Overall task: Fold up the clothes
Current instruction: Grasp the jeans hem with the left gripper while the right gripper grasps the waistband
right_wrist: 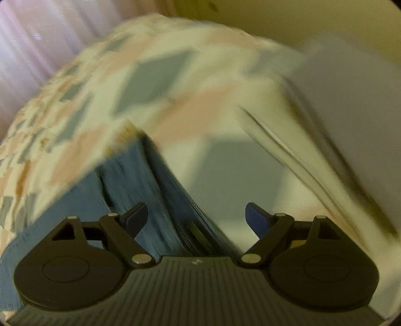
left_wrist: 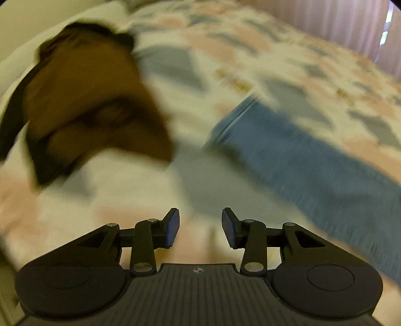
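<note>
Denim — one blue garment (left_wrist: 313,170) at right of the left view, one brown garment (left_wrist: 87,100) upper left, on the bed (left_wrist: 225,62). Left gripper (left_wrist: 200,227) fingers partly apart, right gripper (right_wrist: 196,218) wide — both empty. No writing legible.

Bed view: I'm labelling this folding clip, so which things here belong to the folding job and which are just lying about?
Part of the job:
blue garment
brown garment
left gripper, open
right gripper, open

Just there:
patterned bedspread
curtain
pale pillow
</note>
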A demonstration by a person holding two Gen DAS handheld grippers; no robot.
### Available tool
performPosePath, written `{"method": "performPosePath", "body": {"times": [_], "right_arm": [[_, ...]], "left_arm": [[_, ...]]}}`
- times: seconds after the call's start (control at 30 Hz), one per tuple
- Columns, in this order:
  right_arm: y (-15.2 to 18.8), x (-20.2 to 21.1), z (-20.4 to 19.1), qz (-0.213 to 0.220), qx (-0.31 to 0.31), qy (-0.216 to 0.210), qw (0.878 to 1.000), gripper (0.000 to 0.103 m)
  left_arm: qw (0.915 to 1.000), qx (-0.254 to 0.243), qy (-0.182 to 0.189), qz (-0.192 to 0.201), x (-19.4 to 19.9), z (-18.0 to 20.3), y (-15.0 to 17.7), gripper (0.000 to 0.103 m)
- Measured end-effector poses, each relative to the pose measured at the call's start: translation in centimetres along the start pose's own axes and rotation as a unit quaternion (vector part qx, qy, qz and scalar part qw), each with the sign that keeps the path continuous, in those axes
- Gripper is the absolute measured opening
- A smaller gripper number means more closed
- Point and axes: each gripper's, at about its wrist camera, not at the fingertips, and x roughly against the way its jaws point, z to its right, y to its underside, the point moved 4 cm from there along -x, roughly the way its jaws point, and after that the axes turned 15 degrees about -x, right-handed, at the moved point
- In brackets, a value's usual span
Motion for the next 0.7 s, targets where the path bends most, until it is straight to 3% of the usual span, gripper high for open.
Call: {"method": "performPosePath", "body": {"times": [0.13,0.27,0.5,0.63,0.7], "right_arm": [[3.7,3.2,8.0,-0.009,-0.051,0.057,0.997,0.083],[6.4,4.2,13.1,-0.024,-0.122,0.04,0.991,0.083],[7.2,3.9,14.1,-0.025,-0.159,-0.008,0.987,0.085],[7.1,3.7,14.1,-0.024,-0.164,-0.021,0.986,0.088],[7.1,3.2,14.2,-0.022,-0.184,-0.033,0.982,0.092]], "left_arm": [[0.9946,0.088,-0.034,-0.043,2.7,-3.9,7.1,0.042],[0.9842,0.165,-0.024,-0.059,4.4,-5.9,12.9,0.05],[0.9689,0.24,-0.006,-0.061,3.3,-6.4,17.9,0.057],[0.9611,0.273,-0.008,-0.043,3.1,-7.7,19.1,0.068],[0.9565,0.289,-0.003,-0.036,2.4,-8.4,19.1,0.067]]}}
